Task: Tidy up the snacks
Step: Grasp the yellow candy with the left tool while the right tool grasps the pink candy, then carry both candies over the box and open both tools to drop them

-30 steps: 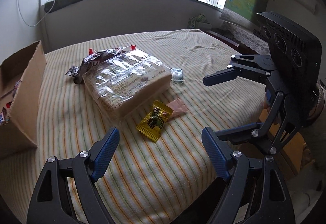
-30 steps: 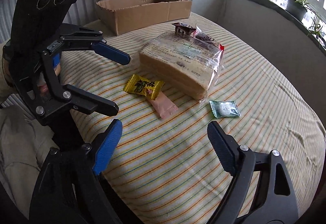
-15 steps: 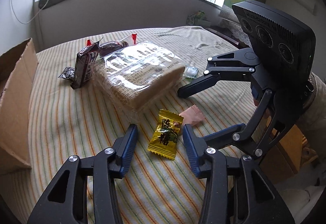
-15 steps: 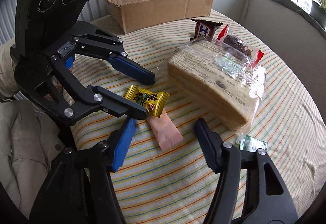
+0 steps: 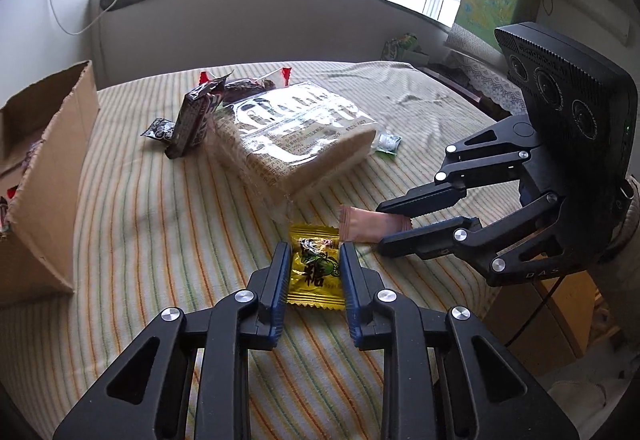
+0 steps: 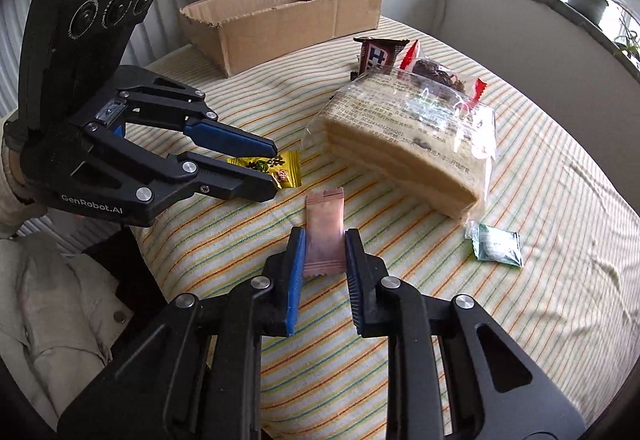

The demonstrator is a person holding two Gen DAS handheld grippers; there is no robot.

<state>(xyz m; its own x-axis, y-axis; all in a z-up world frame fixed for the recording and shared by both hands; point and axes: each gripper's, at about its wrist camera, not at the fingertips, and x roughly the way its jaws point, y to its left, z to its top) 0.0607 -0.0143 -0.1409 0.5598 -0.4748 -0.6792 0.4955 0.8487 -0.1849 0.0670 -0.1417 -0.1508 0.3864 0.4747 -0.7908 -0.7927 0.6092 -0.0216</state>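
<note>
A yellow candy (image 5: 316, 272) lies on the striped tablecloth, and my left gripper (image 5: 314, 248) is closing on it, its blue pads touching both long edges. Seen from the right wrist view, the left gripper (image 6: 274, 172) has that yellow candy (image 6: 286, 168) sticking out past its tips. Just beside it a pink sachet (image 6: 325, 216) lies flat, and my right gripper (image 6: 325, 234) is closing with its pads against the sachet's two sides. In the left wrist view the right gripper (image 5: 380, 228) pinches the pink sachet (image 5: 364, 226).
A wrapped bread loaf (image 5: 296, 136) sits mid-table with a chocolate bar (image 5: 196, 116), a small black wrapper (image 5: 160, 130) and a green sachet (image 6: 496, 246) around it. An open cardboard box (image 6: 280, 20) stands at the table's far side. The table edge is near both grippers.
Both grippers went from wide open above the cloth to nearly closed. The left one came down around the yellow candy, the right one around the pink sachet.
</note>
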